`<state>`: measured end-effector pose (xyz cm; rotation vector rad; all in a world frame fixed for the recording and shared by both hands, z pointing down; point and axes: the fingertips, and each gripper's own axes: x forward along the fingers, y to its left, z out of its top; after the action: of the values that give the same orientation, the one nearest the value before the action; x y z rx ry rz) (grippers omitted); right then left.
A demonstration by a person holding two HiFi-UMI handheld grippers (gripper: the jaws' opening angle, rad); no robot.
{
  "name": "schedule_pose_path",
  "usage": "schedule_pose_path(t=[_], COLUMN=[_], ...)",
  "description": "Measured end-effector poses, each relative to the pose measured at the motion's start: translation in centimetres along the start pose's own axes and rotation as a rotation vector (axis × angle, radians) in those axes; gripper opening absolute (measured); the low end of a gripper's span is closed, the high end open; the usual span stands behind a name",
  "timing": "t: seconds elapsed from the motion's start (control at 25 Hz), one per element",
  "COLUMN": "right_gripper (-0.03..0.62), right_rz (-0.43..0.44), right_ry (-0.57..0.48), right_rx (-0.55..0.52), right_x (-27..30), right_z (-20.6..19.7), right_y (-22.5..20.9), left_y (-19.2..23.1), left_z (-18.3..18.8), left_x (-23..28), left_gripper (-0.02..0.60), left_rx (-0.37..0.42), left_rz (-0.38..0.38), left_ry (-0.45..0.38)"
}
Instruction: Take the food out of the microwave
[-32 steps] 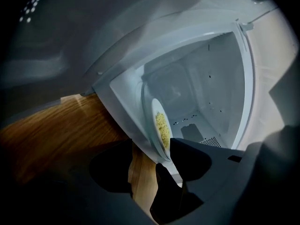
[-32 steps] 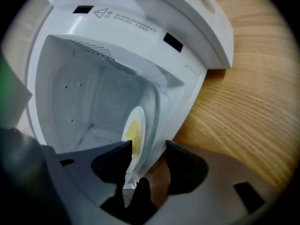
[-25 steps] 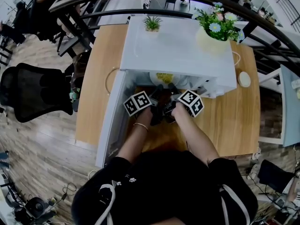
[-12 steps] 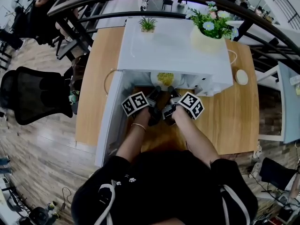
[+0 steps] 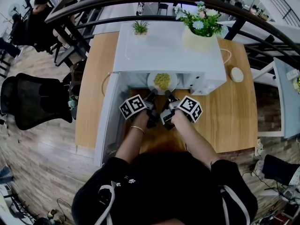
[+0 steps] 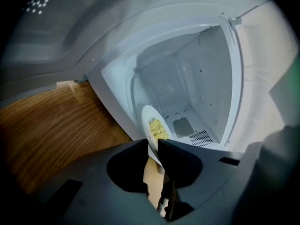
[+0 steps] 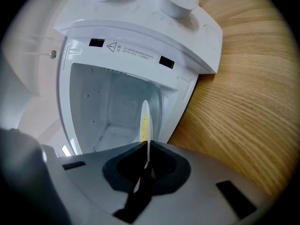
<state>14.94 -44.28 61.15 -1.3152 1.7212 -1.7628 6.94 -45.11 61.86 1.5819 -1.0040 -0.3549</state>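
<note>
Chair (image 5: 28, 100): black, on the floor at 9 o'clock in my head view.
Table (image 5: 93, 88): wood-topped; it carries the microwave (image 5: 164, 50).
Door (image 5: 108, 121): white, swung open from the microwave's left edge toward 7 o'clock.
Plant (image 5: 139, 28): small and green, on the microwave's roof at its 11 o'clock corner.
Left gripper (image 5: 152, 94): I have it pointing toward 12 o'clock into the cavity mouth. Its jaws have just been closing, and they now pinch the near rim of the plate (image 5: 151, 82) at about the plate's 7 o'clock.
Plate: white and round, sitting at the cavity mouth, its far part under the roof's front edge. Both grippers hold it. I cannot tell whether it touches the cavity floor.
Food (image 5: 162, 80): a yellow heap at the plate's centre, not yet out of the microwave.
Right gripper (image 5: 167, 95): it also points toward 12 o'clock, just beside the left one. Its jaws are clenched on the plate's rim at about 5 o'clock; in the right gripper view the plate stands edge-on between them.
Microwave: white, with its open front facing me, at 12 o'clock from both grippers.
Flowers (image 5: 201, 22): in a pale pot on the roof's 1 o'clock corner.
Disc (image 5: 237, 74): small, white and round, on the table near the microwave's 3 o'clock side.
</note>
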Motion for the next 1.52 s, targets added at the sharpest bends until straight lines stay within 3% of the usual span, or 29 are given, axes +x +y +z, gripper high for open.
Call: schedule_pose_path(t=[0.28,0.8,1.52], right_gripper=[0.023,0.02,0.023], right_rz=[0.012,0.133,0.241], right_ry=[-0.009,-0.025,0.008], right_rx=[0.034,0.073,-0.012], right_x=[-1.9,-6.3,-12.6], right_z=[-0.6,-2.0,-2.3], right_y=[-0.6,0.9,3.4], left_y=[-0.8,-3.9,-8.8], left_z=[-1.4,-3.6,-7.3], left_x=[-1.1,-4.9,-9.0], left_gripper=[0.06,0.055,0.057], left_rx=[0.007,0.077,0.167], left_rz=[-0.012,-0.067,-0.135], left_ry=[0.004,-0.029,-0.061])
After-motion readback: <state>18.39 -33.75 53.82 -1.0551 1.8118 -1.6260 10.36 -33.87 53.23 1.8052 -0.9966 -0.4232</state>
